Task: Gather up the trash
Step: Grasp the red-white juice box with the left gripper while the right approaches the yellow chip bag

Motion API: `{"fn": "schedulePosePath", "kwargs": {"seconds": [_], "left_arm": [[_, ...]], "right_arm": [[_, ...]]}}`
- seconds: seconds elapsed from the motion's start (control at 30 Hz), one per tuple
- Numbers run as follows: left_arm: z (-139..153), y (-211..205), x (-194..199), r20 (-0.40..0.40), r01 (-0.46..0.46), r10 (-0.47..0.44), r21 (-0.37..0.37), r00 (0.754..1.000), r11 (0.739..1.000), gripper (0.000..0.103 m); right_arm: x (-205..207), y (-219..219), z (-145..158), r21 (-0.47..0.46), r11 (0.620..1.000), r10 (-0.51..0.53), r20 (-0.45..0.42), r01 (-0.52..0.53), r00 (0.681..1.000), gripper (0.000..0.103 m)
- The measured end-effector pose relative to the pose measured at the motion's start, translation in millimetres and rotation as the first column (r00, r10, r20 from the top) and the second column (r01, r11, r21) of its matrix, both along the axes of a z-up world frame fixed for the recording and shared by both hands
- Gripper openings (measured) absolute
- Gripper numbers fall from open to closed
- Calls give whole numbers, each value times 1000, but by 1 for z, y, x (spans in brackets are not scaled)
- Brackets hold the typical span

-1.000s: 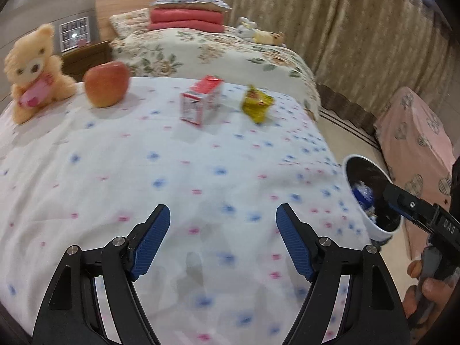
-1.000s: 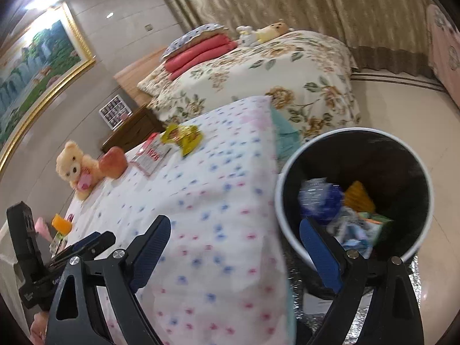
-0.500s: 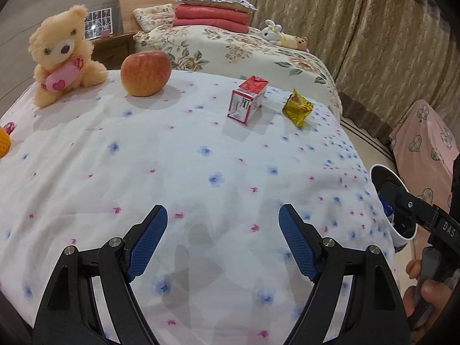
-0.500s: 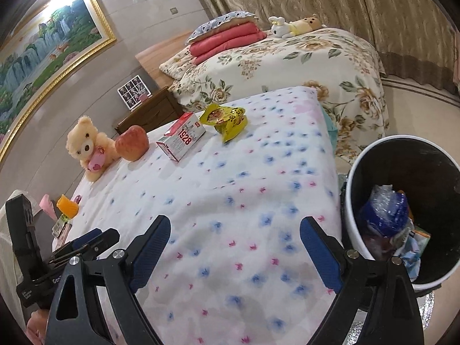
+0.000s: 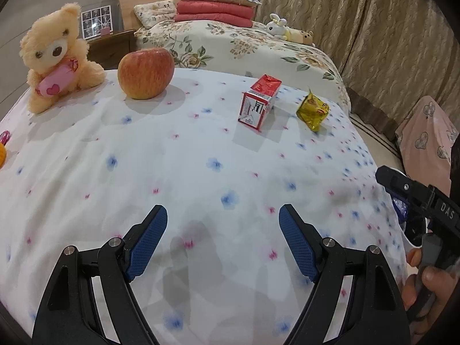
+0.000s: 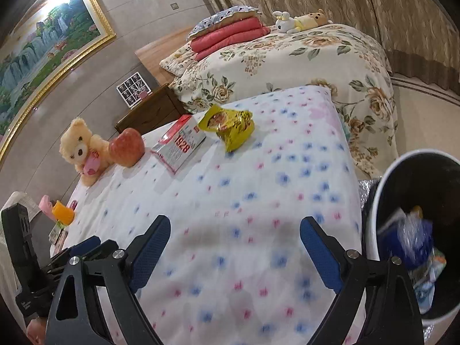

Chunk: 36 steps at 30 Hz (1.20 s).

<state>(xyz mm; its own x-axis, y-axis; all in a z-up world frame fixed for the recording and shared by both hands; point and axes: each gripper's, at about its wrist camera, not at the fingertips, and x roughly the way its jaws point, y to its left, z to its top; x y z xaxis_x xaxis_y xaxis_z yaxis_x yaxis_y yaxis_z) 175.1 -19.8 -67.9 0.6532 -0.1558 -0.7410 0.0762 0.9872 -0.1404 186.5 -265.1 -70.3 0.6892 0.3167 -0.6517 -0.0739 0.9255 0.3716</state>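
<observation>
A red and white carton (image 5: 259,102) (image 6: 181,146) lies on its side on the flowered sheet, far ahead of both grippers. Just right of it sits a crumpled yellow wrapper (image 5: 312,110) (image 6: 228,126). My left gripper (image 5: 222,243) hangs open over bare sheet with nothing between its blue pads. My right gripper (image 6: 234,254) is also open and empty, over the sheet's right side. A white bin with a black inside (image 6: 385,184) stands on the floor at the right, holding blue and other wrappers (image 6: 414,238). The right gripper's body shows at the right edge of the left wrist view.
An apple (image 5: 146,73) and a cream teddy bear (image 5: 56,54) sit at the far left of the sheet. An orange object (image 6: 63,212) and small items lie at the left edge. A second bed with a floral cover (image 6: 287,63) stands beyond.
Both grippers have moved left over the sheet and away from the bin. The carton and wrapper now look nearer, and the bin has slid to the right edge. Jaws stay wide.
</observation>
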Motion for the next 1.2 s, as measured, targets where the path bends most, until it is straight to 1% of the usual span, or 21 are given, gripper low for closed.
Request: {"fn": "schedulePosePath", "kwargs": {"seconds": [0.23,0.37,0.47,0.6,0.73,0.87,1.03,1.07,1.1,1.13,1.17,1.2], "left_arm": [[1,-6,38,-4,17,-17,-2,1000,1000,82],[1,-15,63,-7,36,-36,-8,999,999,82],[-3,-23,78,-4,66,-66,6,998,998,82],[-9,-33,98,-14,96,-96,11,995,995,82],[-11,-35,117,-18,75,-74,16,997,997,82],[-10,-35,134,-10,64,-64,1,998,998,82],[-6,-43,146,23,89,-90,18,996,996,81],[-7,-45,148,23,100,-101,21,995,995,78],[-7,-47,149,20,112,-113,18,993,994,61],[-8,-48,151,13,119,-119,14,993,993,35],[-12,-49,153,-6,129,-129,9,992,992,34],[-12,-49,152,-9,132,-132,9,991,991,34]], "right_arm": [[36,6,-2,-10,1000,17,-6,-17,1000,93],[59,13,-6,-38,999,31,-8,-31,999,93],[76,12,-12,-25,999,37,-30,-38,999,92],[92,9,-14,-5,999,39,-27,-39,999,89],[107,10,-15,-10,999,47,-35,-47,998,81],[122,8,-20,10,999,46,-59,-45,997,64],[129,8,-22,16,999,37,-65,-36,997,54],[130,8,-22,11,999,37,-65,-37,997,52],[131,9,-22,7,999,37,-63,-37,997,51],[131,11,-21,1,999,36,-61,-36,997,42],[132,12,-22,-4,999,40,-65,-40,997,29],[132,13,-23,-8,999,45,-71,-46,996,22]]}}
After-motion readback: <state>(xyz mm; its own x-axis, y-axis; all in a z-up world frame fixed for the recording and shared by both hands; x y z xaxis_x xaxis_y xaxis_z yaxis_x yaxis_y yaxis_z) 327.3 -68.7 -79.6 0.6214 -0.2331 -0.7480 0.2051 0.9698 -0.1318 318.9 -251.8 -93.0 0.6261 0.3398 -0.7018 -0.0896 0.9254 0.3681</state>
